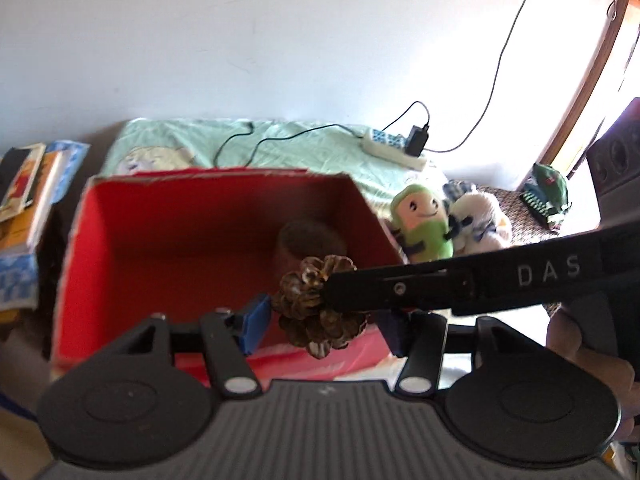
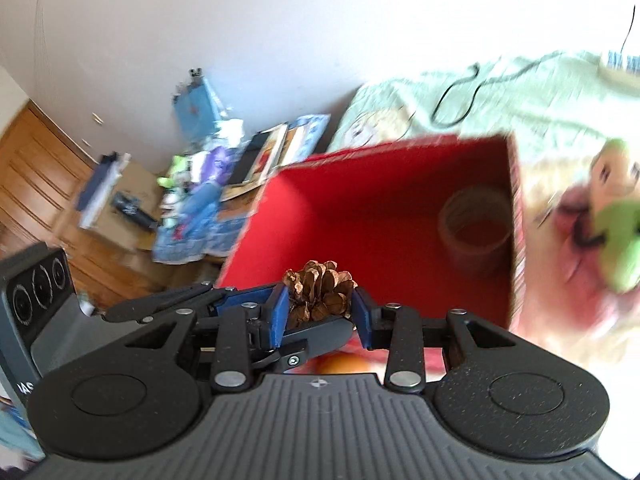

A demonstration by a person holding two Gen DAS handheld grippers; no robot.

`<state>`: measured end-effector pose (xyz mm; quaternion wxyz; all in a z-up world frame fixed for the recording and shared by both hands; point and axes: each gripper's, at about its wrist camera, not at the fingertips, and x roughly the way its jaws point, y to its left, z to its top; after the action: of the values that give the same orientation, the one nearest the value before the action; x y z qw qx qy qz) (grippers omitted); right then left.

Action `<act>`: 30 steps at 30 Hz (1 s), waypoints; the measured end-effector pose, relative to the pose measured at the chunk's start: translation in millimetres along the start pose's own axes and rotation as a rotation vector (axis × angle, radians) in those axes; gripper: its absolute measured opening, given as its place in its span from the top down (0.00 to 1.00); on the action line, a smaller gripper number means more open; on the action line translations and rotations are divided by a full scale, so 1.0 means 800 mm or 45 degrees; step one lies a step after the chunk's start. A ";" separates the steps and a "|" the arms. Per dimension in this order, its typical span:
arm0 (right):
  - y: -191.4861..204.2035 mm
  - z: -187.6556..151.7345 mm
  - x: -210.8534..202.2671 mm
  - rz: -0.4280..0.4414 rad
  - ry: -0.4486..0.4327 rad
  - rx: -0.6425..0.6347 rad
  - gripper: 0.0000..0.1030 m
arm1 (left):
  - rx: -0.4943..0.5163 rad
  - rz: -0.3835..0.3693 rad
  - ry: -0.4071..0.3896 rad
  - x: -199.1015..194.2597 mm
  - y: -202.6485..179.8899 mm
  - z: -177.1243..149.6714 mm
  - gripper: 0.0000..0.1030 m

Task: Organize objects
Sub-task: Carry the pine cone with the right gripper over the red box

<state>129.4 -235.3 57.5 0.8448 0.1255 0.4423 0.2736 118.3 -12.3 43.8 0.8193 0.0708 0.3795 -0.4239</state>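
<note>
A brown pine cone (image 1: 304, 312) hangs over the near edge of an open red box (image 1: 180, 216). My right gripper (image 2: 320, 314) is shut on the pine cone (image 2: 320, 286), with both blue pads pressed against its sides. It reaches in from the right in the left wrist view, where its black finger (image 1: 380, 290) covers part of the cone. My left gripper (image 1: 324, 330) stands open, its blue pads wide on either side of the cone. Inside the red box (image 2: 360, 200) sits a brown roll (image 1: 310, 240) near the right wall.
A green plush toy (image 1: 422, 222) and a white plush (image 1: 480, 220) lie right of the box. A power strip (image 1: 394, 148) with black cables rests on the pale green sheet (image 1: 280, 140) behind. Books (image 1: 28, 188) are stacked at the left. Wooden furniture (image 2: 36, 168) stands far left.
</note>
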 end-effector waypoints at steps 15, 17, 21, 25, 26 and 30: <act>-0.059 0.060 0.088 -0.334 0.413 -0.079 0.65 | -0.148 -0.178 0.285 0.138 0.028 0.008 0.45; -0.056 0.064 0.102 -0.393 0.472 -0.138 0.65 | -0.139 -0.192 0.309 0.145 0.025 0.005 0.45; -0.052 0.068 0.130 -0.480 0.603 -0.227 0.65 | -0.086 -0.191 0.335 0.149 0.018 0.003 0.43; -0.045 0.067 0.156 -0.551 0.731 -0.330 0.65 | -0.062 -0.183 0.362 0.148 0.024 0.001 0.42; -0.042 0.066 0.161 -0.560 0.764 -0.358 0.65 | -0.064 -0.184 0.369 0.147 0.027 0.000 0.41; -0.035 0.059 0.182 -0.601 0.875 -0.461 0.65 | -0.090 -0.187 0.367 0.136 0.045 0.001 0.39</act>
<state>244.8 -173.6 -26.9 0.6966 -0.2265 0.6585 0.1724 184.3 -59.3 -37.0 0.7252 0.0741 0.5118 -0.4546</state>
